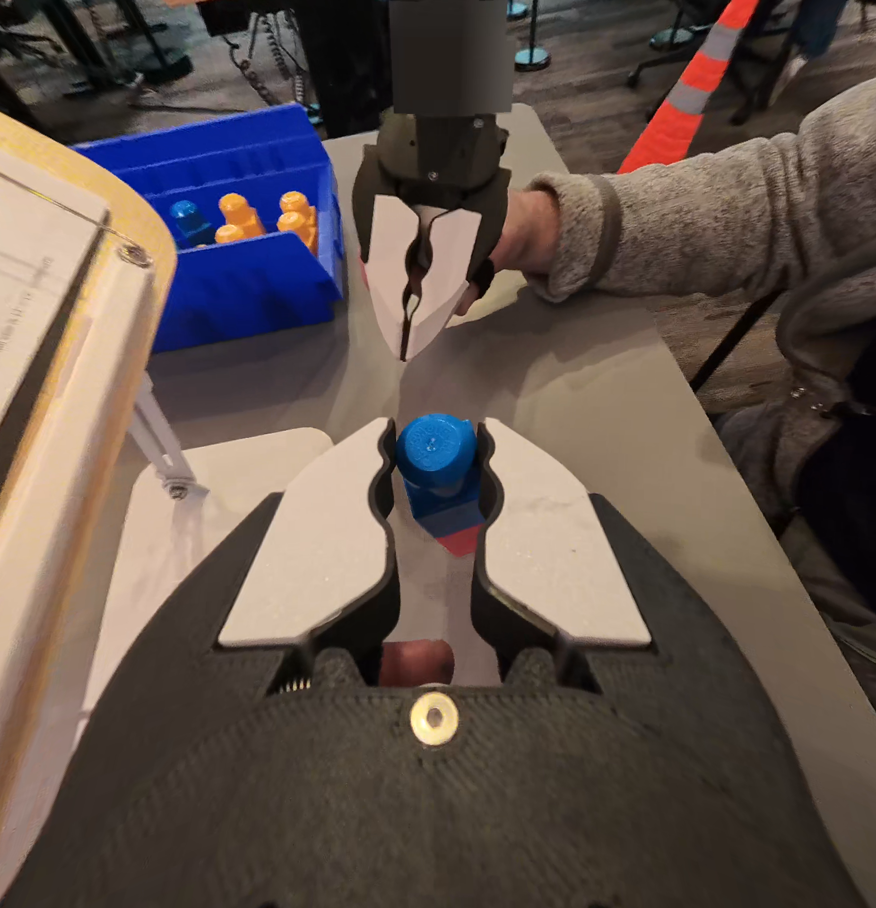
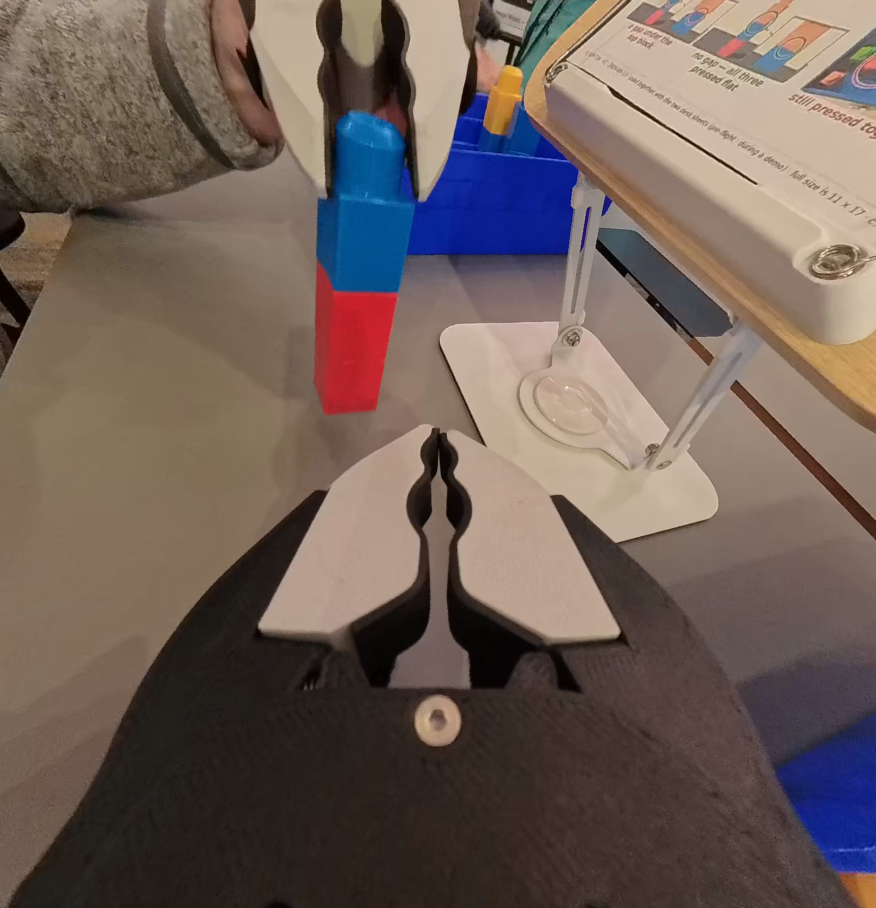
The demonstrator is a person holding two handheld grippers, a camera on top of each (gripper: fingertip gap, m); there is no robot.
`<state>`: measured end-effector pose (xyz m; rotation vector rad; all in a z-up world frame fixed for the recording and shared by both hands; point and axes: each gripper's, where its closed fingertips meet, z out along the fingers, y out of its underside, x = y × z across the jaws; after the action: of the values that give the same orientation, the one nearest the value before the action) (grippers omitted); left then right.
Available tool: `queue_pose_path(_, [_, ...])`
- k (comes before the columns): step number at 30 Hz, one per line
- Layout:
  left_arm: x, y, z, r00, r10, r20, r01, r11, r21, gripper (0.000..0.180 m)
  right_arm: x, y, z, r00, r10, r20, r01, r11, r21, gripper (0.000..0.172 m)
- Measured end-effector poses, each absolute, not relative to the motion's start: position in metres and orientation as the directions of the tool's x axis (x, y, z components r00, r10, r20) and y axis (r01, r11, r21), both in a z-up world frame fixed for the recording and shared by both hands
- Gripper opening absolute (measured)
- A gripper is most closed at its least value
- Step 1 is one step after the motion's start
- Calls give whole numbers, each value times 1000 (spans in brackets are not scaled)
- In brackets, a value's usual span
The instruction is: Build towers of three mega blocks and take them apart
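Observation:
A tower stands upright on the grey table (image 2: 156, 393), with a blue block (image 2: 364, 241) on top and a red part (image 2: 355, 354) beneath it. My left gripper (image 1: 437, 432) comes down from above and is shut on the blue block's (image 1: 433, 452) round top stud, a pad pressed on each side. The right wrist view shows the left gripper (image 2: 372, 191) on that stud too. A little red (image 1: 463, 540) shows below the blue. My right gripper (image 2: 437, 435) is shut with nothing in it, low over the table just in front of the tower. It also shows in the left wrist view (image 1: 404, 356).
A blue bin (image 1: 249, 290) with orange and blue blocks stands beyond the tower at the table's far left. A tilted board with a printed sheet (image 2: 720, 147) on a white-based stand (image 2: 573, 427) is close beside the tower. A person's grey sleeve (image 1: 696, 221) reaches in. Across from one pair of fingers to the other is roughly 9 centimeters.

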<state>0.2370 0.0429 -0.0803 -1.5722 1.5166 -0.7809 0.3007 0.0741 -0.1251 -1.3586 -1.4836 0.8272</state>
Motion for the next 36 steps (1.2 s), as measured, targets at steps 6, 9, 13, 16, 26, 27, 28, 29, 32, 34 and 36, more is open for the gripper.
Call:
queue_pose_path(6, [247, 45, -108, 66, -995, -73, -548, 25, -836, 30, 300, 73, -124, 37, 981, 193, 354, 167, -920, 0])
queue_pose_path(9, [249, 46, -111, 64, -995, -80, -550, 32, -835, 30, 300, 73, -124, 38, 980, 194, 354, 168, -920, 0])
queue_pose_path(13, [248, 44, -111, 51, -996, -74, -532, 36, -846, 31, 300, 72, -124, 37, 981, 193, 353, 168, -921, 0])
queue_pose_path(16, [247, 42, -111, 30, -997, -68, -524, 42, -851, 31, 300, 72, -125, 34, 981, 193, 355, 168, -919, 0])
queue_pose_path(26, [243, 42, -111, 21, -998, -55, -501, 37, -864, 48, 300, 72, -125, 30, 982, 188, 355, 165, -920, 0])
queue_pose_path(27, [242, 43, -110, 31, -998, -59, -495, 36, -868, 51, 300, 72, -125, 30, 982, 188, 356, 165, -920, 0])
queue_pose_path(28, [241, 43, -108, 33, -998, -58, -487, 35, -873, 53, 300, 72, -125, 30, 982, 188, 355, 165, -920, 0])
queue_pose_path(29, [239, 42, -107, 33, -998, -59, -482, 36, -876, 54, 300, 72, -125, 30, 982, 187, 354, 165, -921, 0])
queue_pose_path(32, [235, 40, -106, 44, -996, -72, -477, 43, -878, 56, 300, 72, -125, 30, 982, 186, 354, 164, -921, 0])
queue_pose_path(34, [231, 40, -106, 62, -995, -76, -479, 37, -877, 59, 300, 72, -126, 29, 982, 187, 356, 164, -920, 0])
queue_pose_path(36, [227, 39, -104, 74, -995, -69, -463, 27, -886, 61, 300, 72, -126, 29, 982, 186, 356, 164, -920, 0])
